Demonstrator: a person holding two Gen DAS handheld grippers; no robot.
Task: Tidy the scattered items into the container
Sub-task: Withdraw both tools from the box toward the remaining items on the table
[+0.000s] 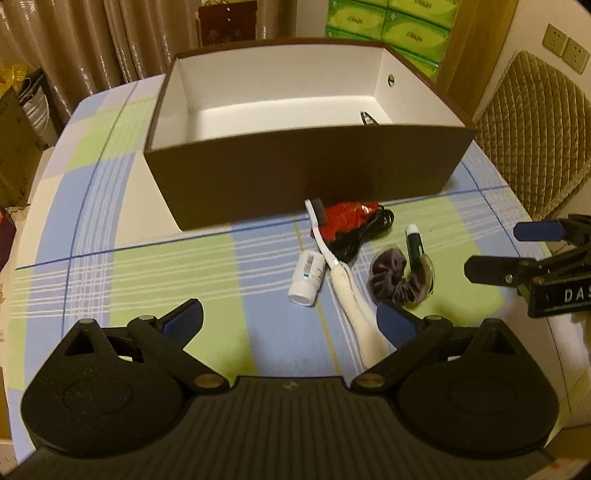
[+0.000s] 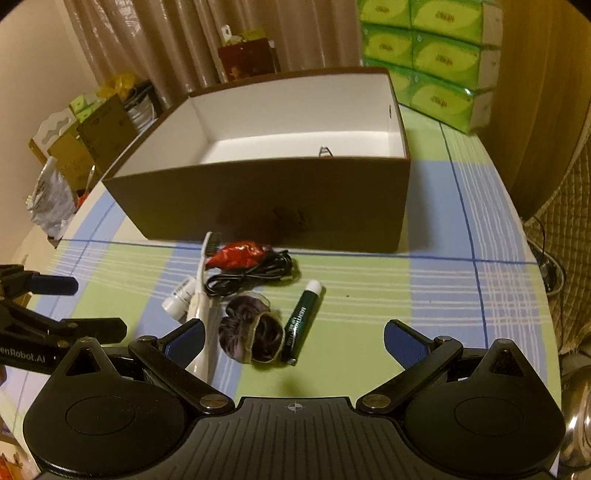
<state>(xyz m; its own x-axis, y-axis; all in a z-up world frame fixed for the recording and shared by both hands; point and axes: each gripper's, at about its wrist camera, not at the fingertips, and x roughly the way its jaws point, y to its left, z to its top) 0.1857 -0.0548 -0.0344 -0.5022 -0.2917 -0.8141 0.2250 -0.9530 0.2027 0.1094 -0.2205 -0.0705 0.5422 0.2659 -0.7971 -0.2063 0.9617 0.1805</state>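
Observation:
A brown box (image 1: 295, 173) (image 2: 266, 199) with a white inside stands on the checked tablecloth, a dark clip (image 1: 367, 119) (image 2: 325, 151) lying in it. In front of it lie a white toothbrush (image 1: 343, 280) (image 2: 201, 295), a small white bottle (image 1: 307, 277) (image 2: 179, 295), a red wrapper (image 1: 345, 218) (image 2: 240, 254), a black cable (image 1: 369, 229) (image 2: 255, 277), a purple scrunchie (image 1: 395, 280) (image 2: 251, 332) and a green tube (image 1: 414, 242) (image 2: 303, 321). My left gripper (image 1: 290, 321) (image 2: 81, 306) is open, just short of the bottle and toothbrush. My right gripper (image 2: 295, 339) (image 1: 498, 251) is open near the scrunchie and tube.
Green tissue packs (image 1: 391, 26) (image 2: 432, 51) are stacked behind the box at the right. Curtains, a red bag (image 2: 247, 61) and cardboard boxes (image 2: 92, 136) stand beyond the table's far and left edges. A quilted chair back (image 1: 535, 125) is at the right.

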